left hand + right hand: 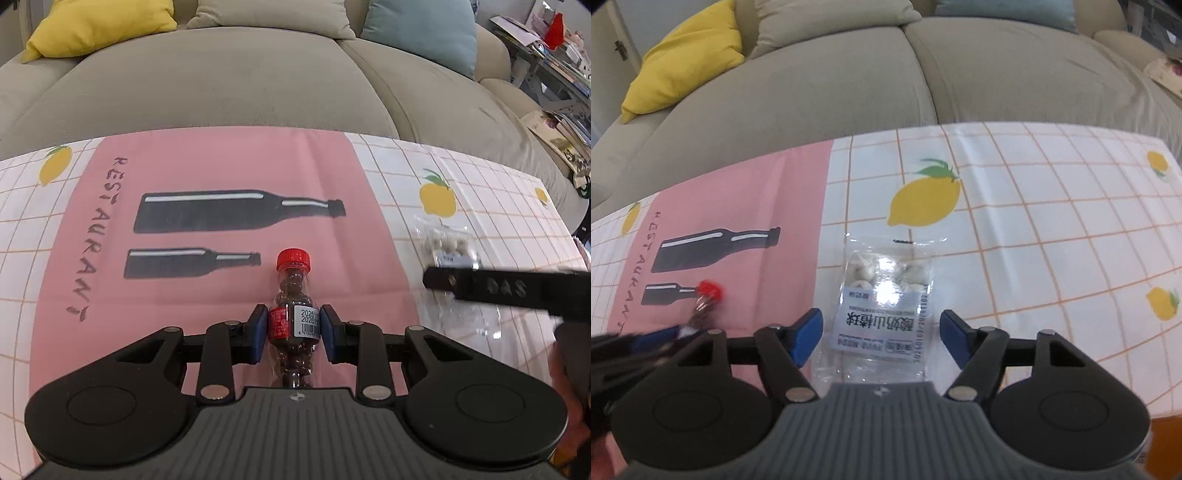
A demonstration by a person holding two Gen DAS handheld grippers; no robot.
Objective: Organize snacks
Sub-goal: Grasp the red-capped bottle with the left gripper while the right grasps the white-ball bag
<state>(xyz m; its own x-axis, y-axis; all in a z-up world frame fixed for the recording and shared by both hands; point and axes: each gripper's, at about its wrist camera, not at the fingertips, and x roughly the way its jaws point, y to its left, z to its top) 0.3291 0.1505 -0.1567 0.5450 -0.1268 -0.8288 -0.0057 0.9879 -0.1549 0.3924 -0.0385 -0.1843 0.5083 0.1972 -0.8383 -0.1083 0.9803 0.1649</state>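
A grey sofa (229, 85) backs our lemon-print surface (1052, 206). Our left tool (293, 328) clamps the red-capped bottle (293, 295) lying on the pink mat (229, 155); it may roll free. Our right tool (881, 338) gapes astride the clear packet (886, 295), which could crumple or slide

The bottle (293, 314) is showing clear glossy plastic under a shiny red cap (294, 258). The packet (886, 295) is glaring as slick transparent film. The placemat (221, 166) is looking like matt creased cloth, the sofa (221, 81) soft woven fabric.
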